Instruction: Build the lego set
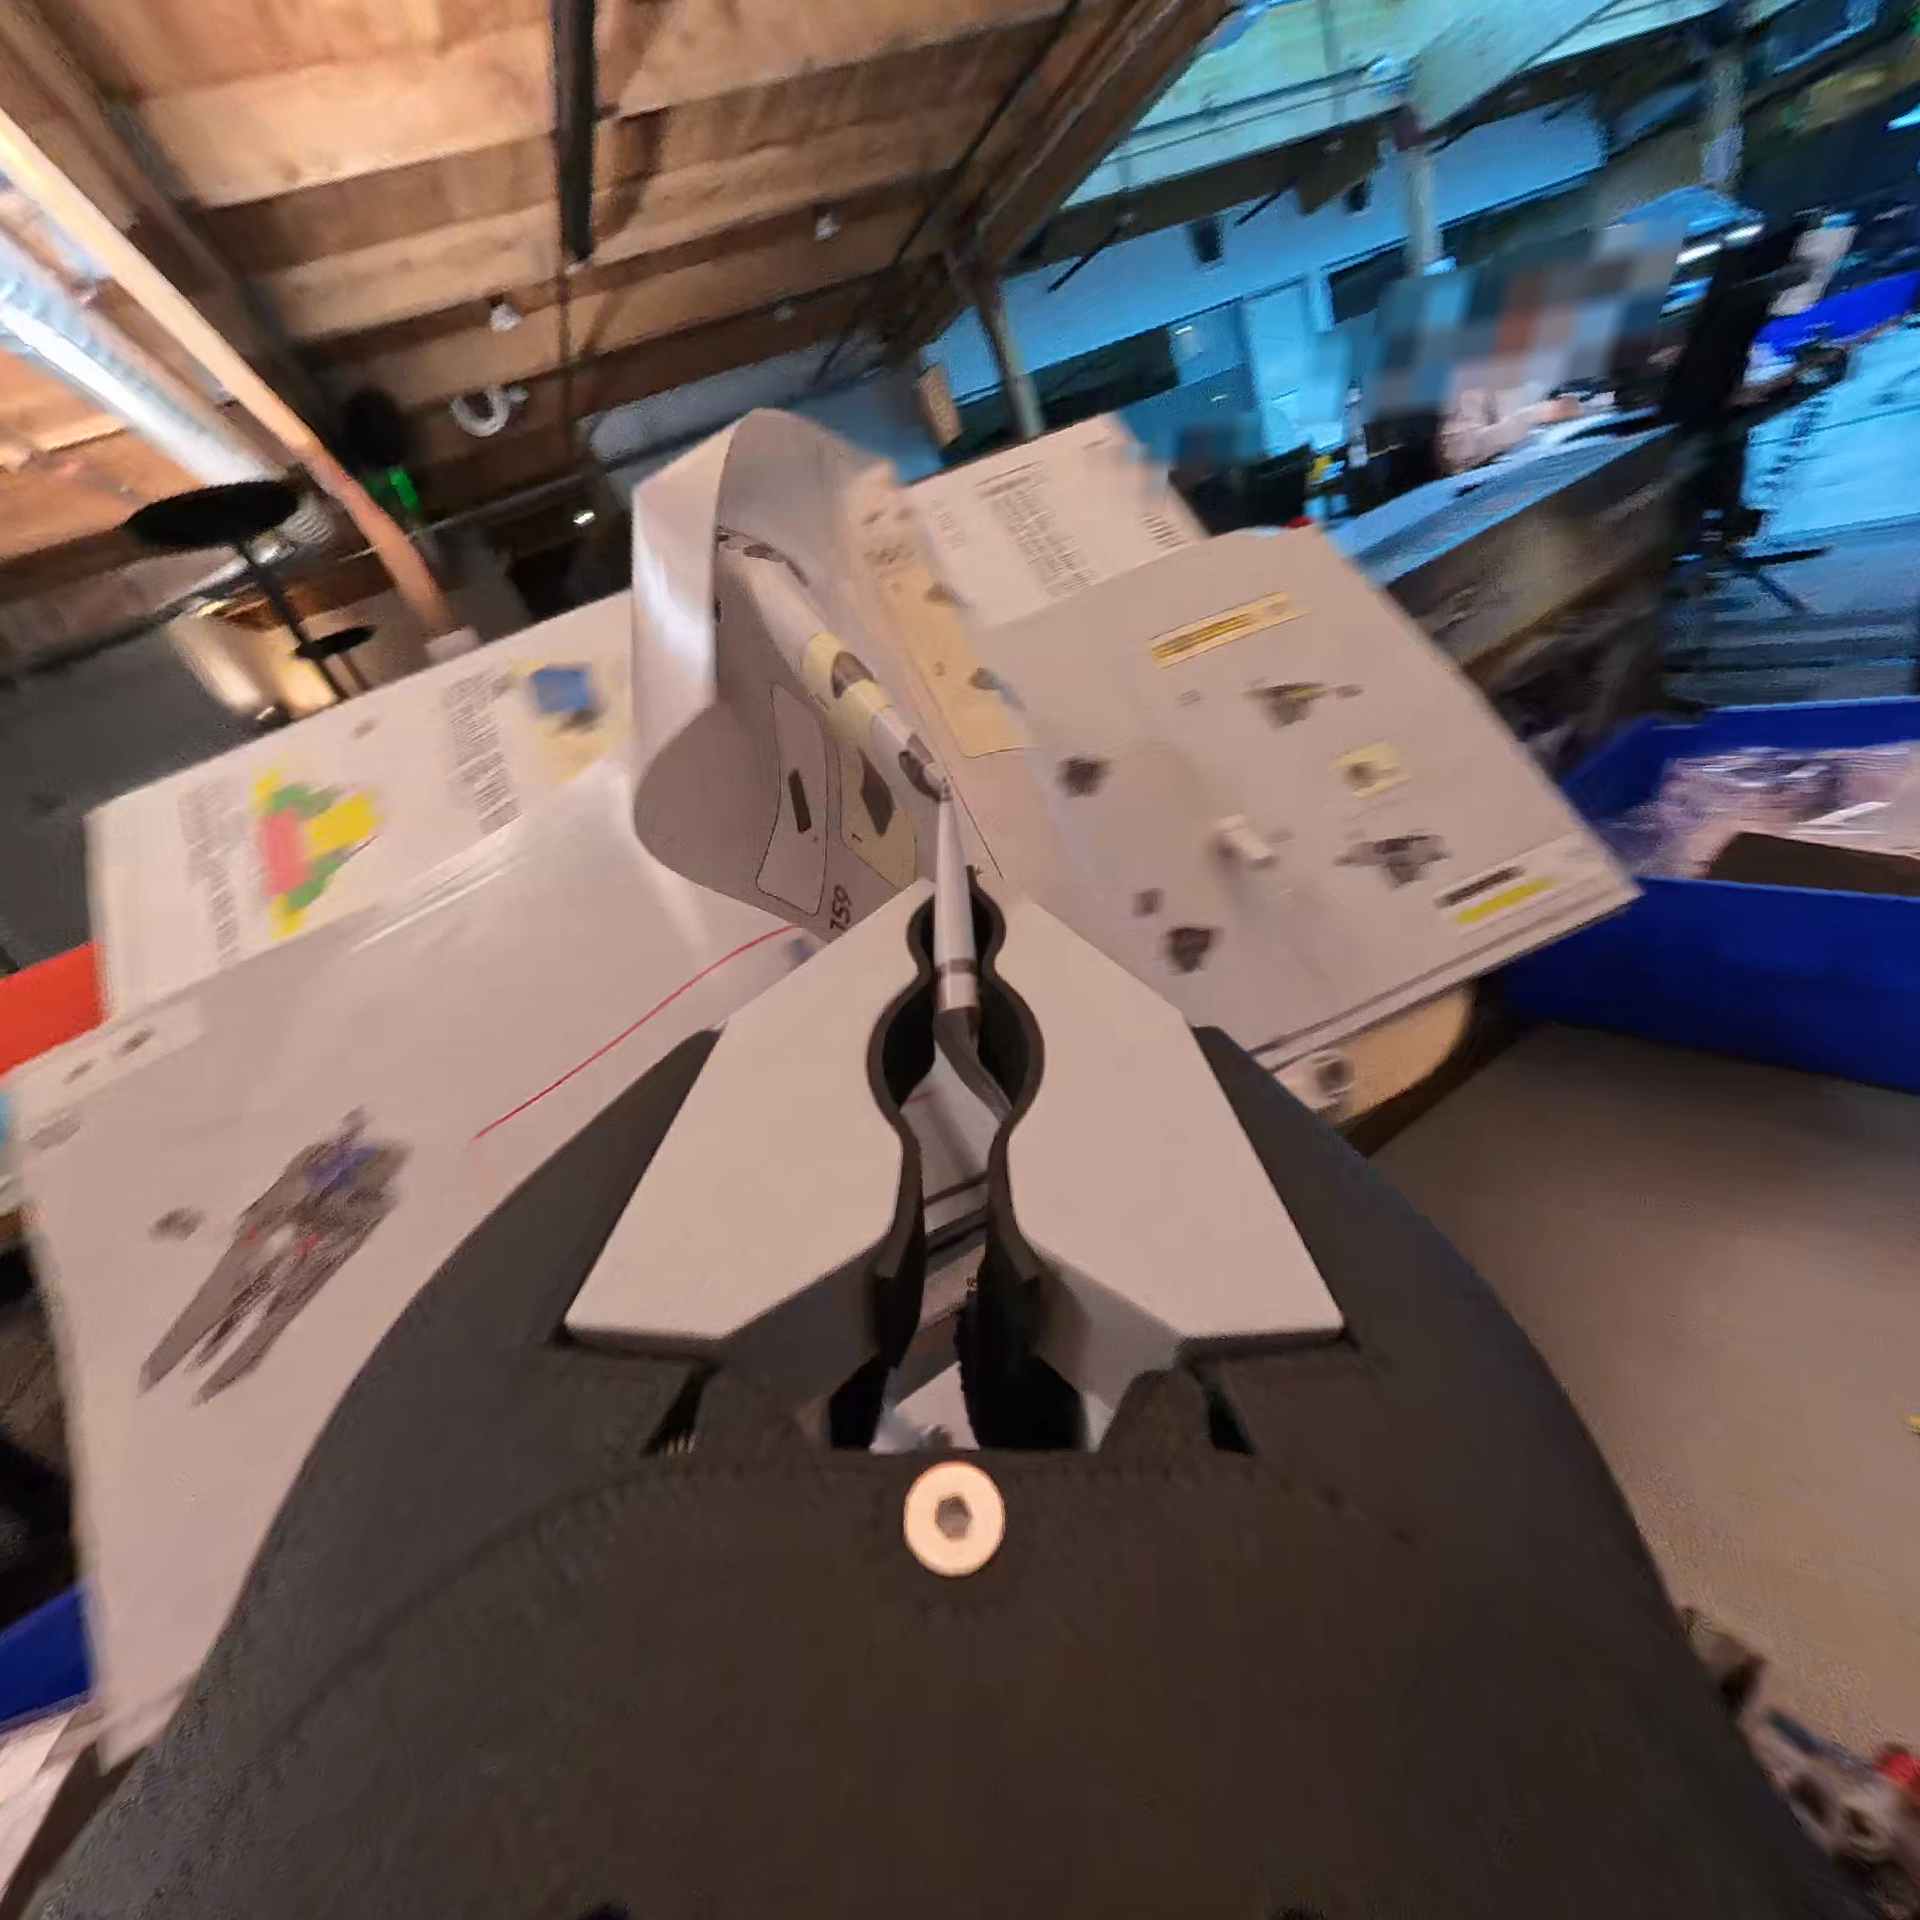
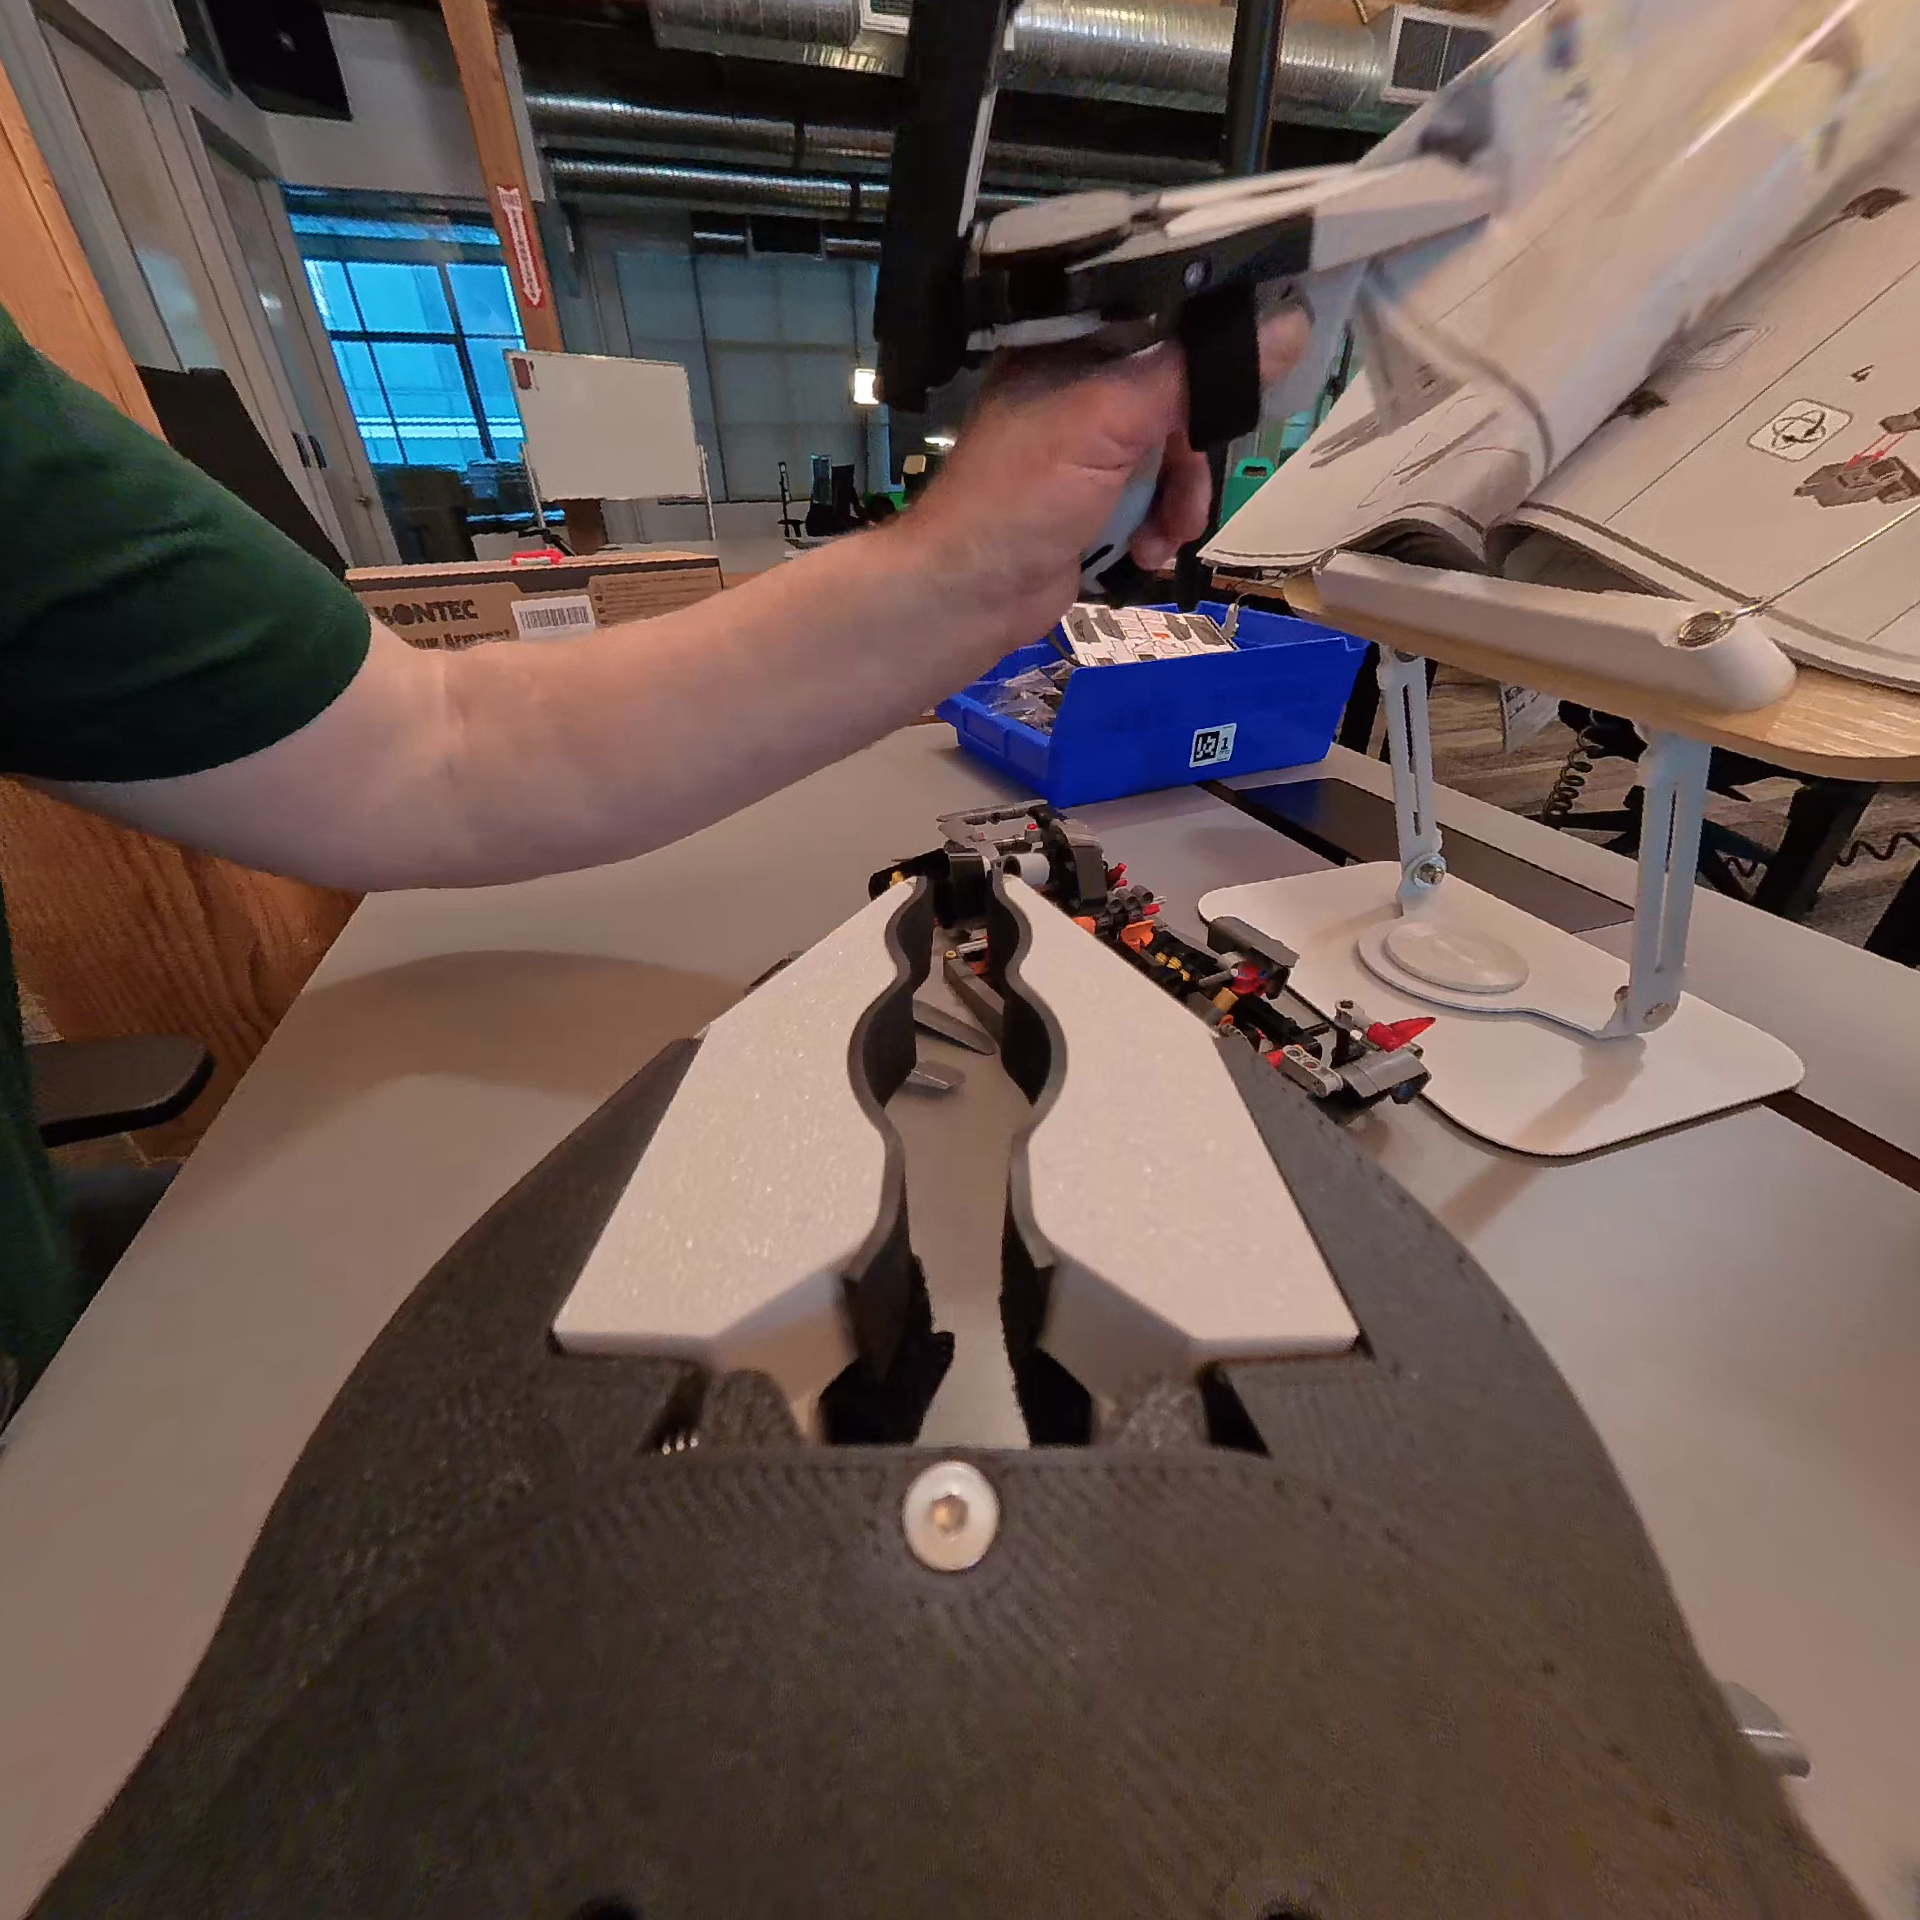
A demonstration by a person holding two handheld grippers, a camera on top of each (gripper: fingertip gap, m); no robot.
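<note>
My left gripper (image 1: 956, 909) is shut on the edge of a page (image 1: 748, 727) of the open instruction booklet (image 1: 1299, 727), and the page curls up and over. In the right wrist view, the same gripper (image 2: 1455, 192) is held by a hand up at the booklet (image 2: 1662, 312) on its stand. My right gripper (image 2: 961, 894) is low over the table. It is shut on a black part at the near end of the long black, grey and orange lego model (image 2: 1226, 966), which lies on the table.
A white book stand (image 2: 1507, 997) with a wooden shelf carries the booklet at the right. A blue bin (image 2: 1143, 717) with bags of parts stands behind the model; a blue bin (image 1: 1766, 935) also shows in the left wrist view. A person's arm (image 2: 623, 707) reaches across the grey table (image 2: 468, 1039). Spacing between my two grippers at the tips: around 30 centimetres.
</note>
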